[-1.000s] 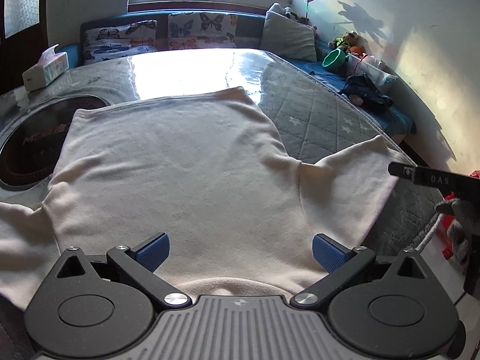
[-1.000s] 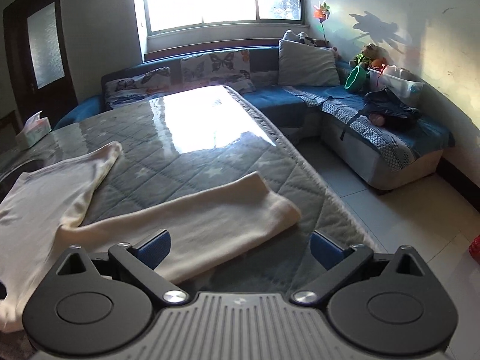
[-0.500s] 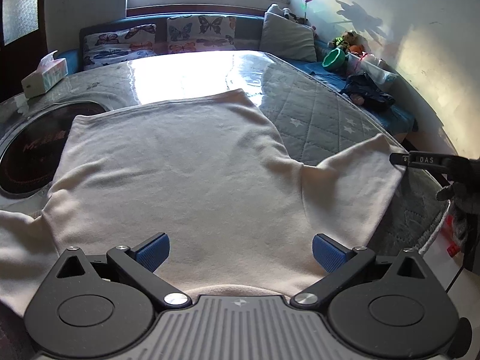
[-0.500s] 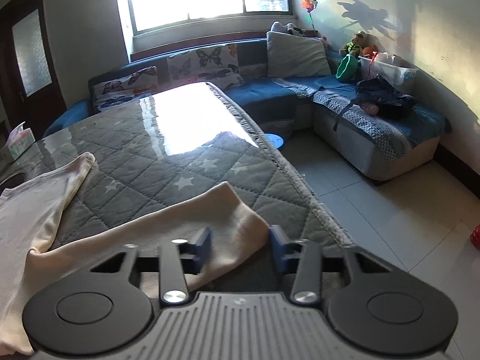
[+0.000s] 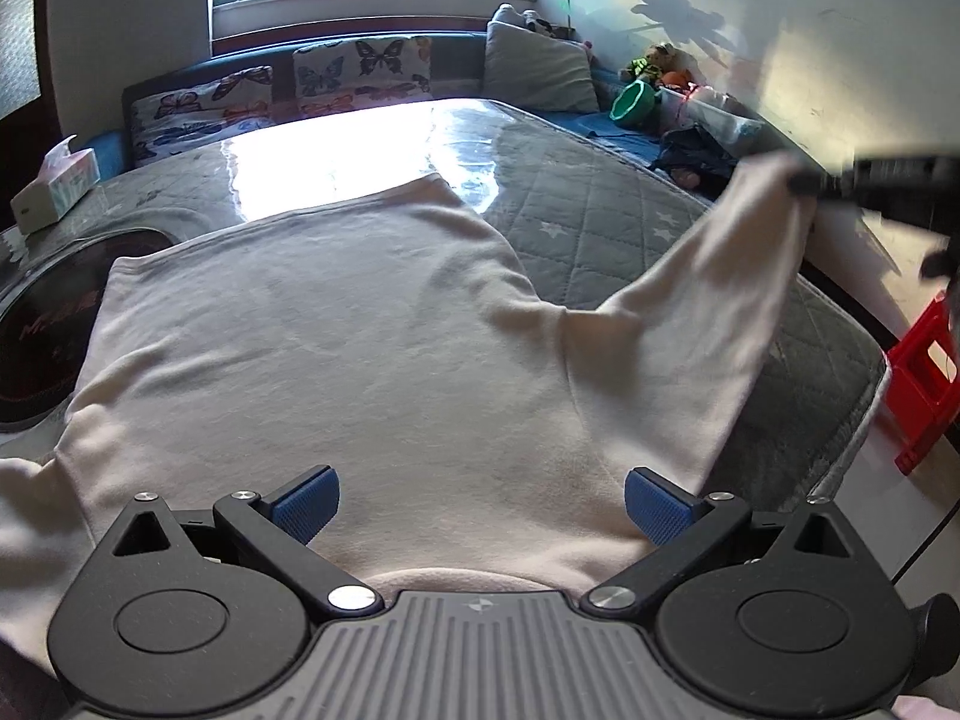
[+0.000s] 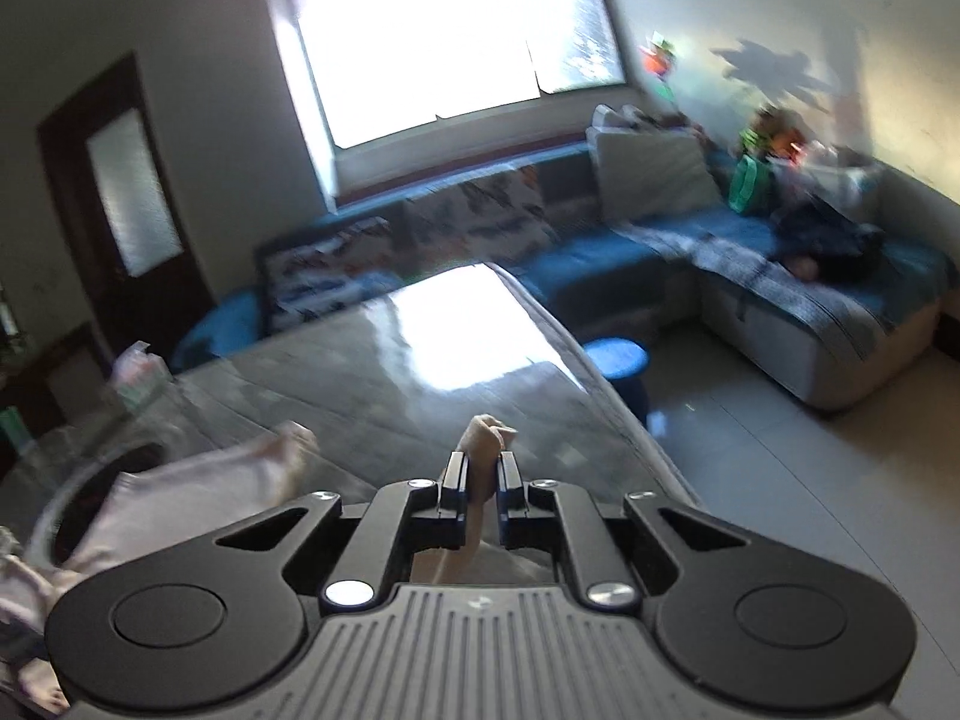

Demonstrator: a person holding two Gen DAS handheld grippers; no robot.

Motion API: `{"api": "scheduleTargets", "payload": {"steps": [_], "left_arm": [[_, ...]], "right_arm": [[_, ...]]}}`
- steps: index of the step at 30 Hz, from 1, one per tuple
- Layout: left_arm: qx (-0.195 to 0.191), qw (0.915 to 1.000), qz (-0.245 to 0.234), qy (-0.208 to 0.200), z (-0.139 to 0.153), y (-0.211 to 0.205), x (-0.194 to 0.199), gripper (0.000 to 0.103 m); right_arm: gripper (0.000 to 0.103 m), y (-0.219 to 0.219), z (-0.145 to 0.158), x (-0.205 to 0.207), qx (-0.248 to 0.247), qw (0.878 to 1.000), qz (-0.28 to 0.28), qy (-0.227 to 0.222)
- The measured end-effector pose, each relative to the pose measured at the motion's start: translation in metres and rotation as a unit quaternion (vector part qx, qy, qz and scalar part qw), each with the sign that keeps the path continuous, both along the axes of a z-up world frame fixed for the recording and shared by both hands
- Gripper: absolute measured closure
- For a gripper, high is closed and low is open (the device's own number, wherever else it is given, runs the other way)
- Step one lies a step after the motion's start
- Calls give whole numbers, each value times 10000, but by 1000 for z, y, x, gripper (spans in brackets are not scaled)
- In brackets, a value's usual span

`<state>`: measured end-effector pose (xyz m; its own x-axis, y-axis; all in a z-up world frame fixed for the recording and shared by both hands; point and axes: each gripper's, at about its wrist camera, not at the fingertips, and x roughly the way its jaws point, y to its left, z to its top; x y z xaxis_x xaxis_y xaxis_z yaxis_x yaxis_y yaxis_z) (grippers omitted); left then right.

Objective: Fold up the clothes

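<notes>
A cream long-sleeved top (image 5: 336, 348) lies spread flat on the grey quilted table (image 5: 588, 222). My left gripper (image 5: 478, 504) is open, hovering over the top's near edge at the neckline. My right gripper (image 6: 480, 474) is shut on the end of the right sleeve (image 6: 485, 435) and holds it lifted off the table. In the left wrist view the right gripper (image 5: 804, 180) shows at the far right, with the sleeve (image 5: 708, 300) rising up to it. The rest of the top (image 6: 180, 480) is blurred at the left of the right wrist view.
A tissue box (image 5: 54, 186) stands at the table's far left. A dark round inset (image 5: 42, 324) lies under the top's left side. A blue sofa with cushions (image 5: 360, 72) runs behind the table. A red stool (image 5: 927, 372) stands on the floor at the right.
My right gripper has shut on the sleeve end and lifted it up off the table. The left gripper has stayed open over the neckline.
</notes>
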<state>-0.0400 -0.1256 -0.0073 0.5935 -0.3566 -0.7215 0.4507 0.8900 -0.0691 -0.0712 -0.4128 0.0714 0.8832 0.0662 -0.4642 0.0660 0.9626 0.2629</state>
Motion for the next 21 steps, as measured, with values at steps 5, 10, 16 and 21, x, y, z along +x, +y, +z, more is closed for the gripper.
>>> {"api": "scheduleTargets", "payload": {"steps": [5, 10, 16, 21], "left_arm": [[-24, 10000, -35, -5, -3, 0, 0, 0], [-290, 9993, 166, -148, 9, 24, -2, 0], [-590, 9939, 844, -403, 26, 77, -5, 0], [-731, 9857, 1423, -534, 31, 121, -9, 0]], "right_arm": [[95, 31, 38, -3, 1, 9976, 563, -393], [95, 66, 64, -4, -48, 9918, 1127, -599], [95, 129, 73, 1, -253, 9784, 1964, -593], [95, 183, 58, 10, -342, 9627, 2668, -306]]}}
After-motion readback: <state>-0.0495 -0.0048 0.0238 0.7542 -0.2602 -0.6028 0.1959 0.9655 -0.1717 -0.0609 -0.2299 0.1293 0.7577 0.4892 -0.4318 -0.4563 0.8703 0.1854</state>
